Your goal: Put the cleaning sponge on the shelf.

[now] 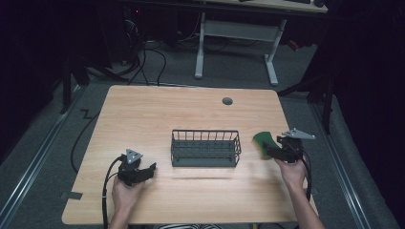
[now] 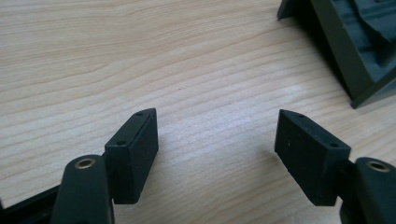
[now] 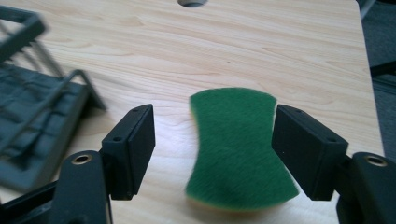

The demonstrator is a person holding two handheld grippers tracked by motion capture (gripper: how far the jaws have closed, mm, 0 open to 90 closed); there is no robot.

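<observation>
The right gripper (image 3: 212,154) has its fingers (image 3: 133,149) apart, and the green sponge (image 3: 238,149) lies between them, close to the right edge of the counter (image 1: 143,109). One finger seems to touch the sponge edge, while the other stands clear of it, so the sponge is not centred. If the fingers close now, I think the sponge can be pushed sideways or turn, and the hold would be only on a corner. The sponge is soft, so it may also bend and slip out when it is lifted. It is near the counter edge, so a push could send it toward the floor.

The left gripper (image 1: 136,169) rests near the front left part of the counter, fingers (image 2: 133,154) wide apart with nothing between them. The dark wire basket (image 1: 205,148) stands in the middle of the counter, between both grippers; a careless swing could knock it.

The counter is light wood with a clear grain and a round cable hole (image 1: 227,100) near the far edge. The room around is dark, with grey carpet, cables and another desk (image 1: 239,28) behind.
</observation>
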